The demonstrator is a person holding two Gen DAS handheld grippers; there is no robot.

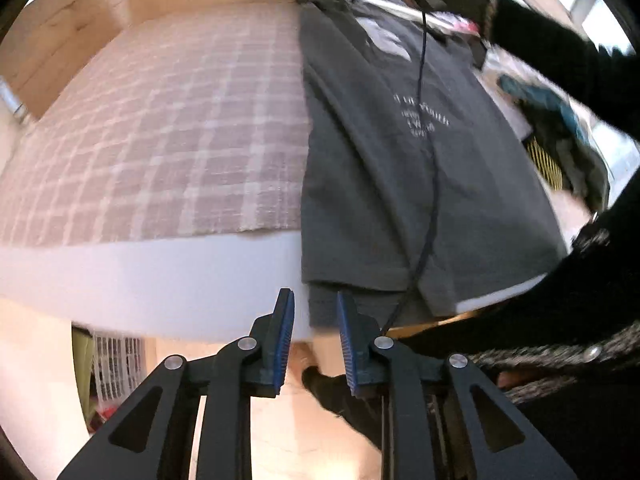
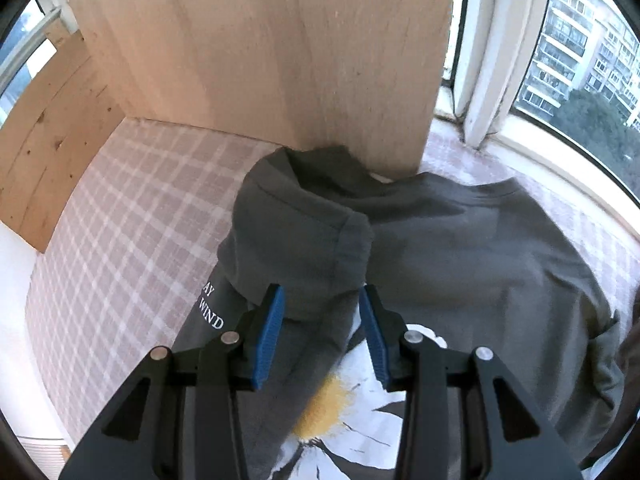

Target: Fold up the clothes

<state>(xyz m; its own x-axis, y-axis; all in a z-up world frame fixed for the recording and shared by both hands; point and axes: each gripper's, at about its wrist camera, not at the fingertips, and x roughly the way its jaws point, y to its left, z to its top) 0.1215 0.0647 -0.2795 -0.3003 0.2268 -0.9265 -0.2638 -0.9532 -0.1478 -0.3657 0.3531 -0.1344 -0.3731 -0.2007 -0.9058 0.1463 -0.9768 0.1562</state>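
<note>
While both point steeply down, left tool (image 1: 316,340) apart, empty; right tool (image 2: 322,332) apart over shirt (image 2: 460,264).

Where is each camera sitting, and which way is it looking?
Left wrist: on the left gripper, looking down over the bed's near edge at the grey T-shirt; a dark sleeve shows.
Right wrist: on the right gripper, looking down at the folded-over sleeve, toward the wooden board and window.
Shared: the T-shirt, the checked cover.
</note>
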